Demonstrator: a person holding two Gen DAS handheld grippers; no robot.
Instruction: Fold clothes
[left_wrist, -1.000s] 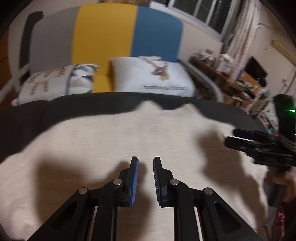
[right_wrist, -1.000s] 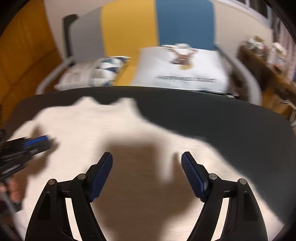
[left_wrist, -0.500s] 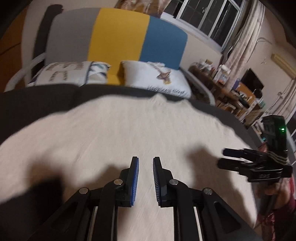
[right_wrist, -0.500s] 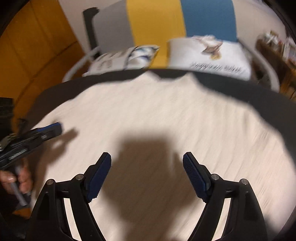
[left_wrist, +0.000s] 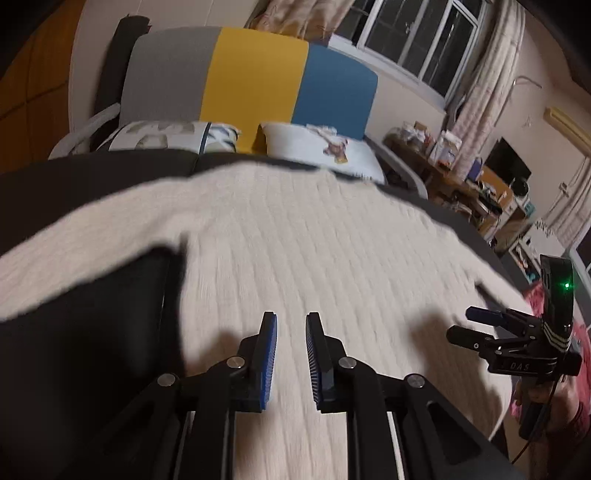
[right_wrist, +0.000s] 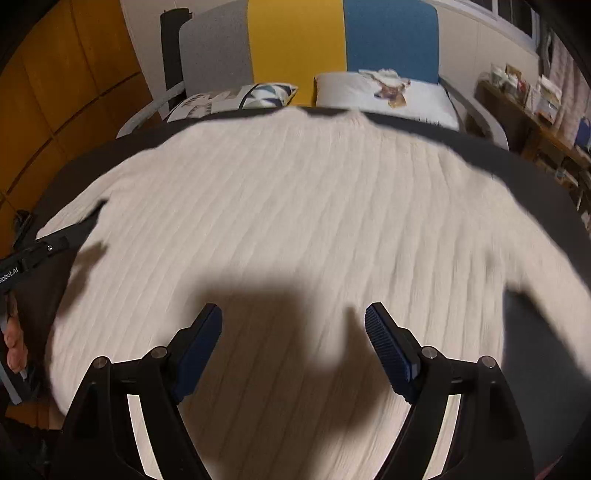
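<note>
A cream ribbed knit sweater (left_wrist: 314, 240) (right_wrist: 295, 203) lies spread flat on the dark bed cover (left_wrist: 74, 350), neckline (right_wrist: 325, 114) toward the pillows. One sleeve (left_wrist: 74, 251) runs out to the left and the other (right_wrist: 535, 258) to the right. My left gripper (left_wrist: 291, 317) hovers over the sweater's left half. It is shut, with only a thin slit between its pads and nothing in it. My right gripper (right_wrist: 293, 314) hangs open over the lower middle of the body, holding nothing. It also shows at the right edge of the left wrist view (left_wrist: 463, 325).
Two pillows (right_wrist: 388, 96) and a grey, yellow and blue headboard (right_wrist: 295, 44) stand beyond the sweater. A cluttered desk and shelves (left_wrist: 461, 173) line the right wall. A hand (right_wrist: 13, 350) holds the left gripper's handle at the left edge of the bed.
The left gripper has shifted to the left half of the sweater, near the sleeve. The right gripper has moved left to the sweater's middle. Neither jaw has changed its spacing.
</note>
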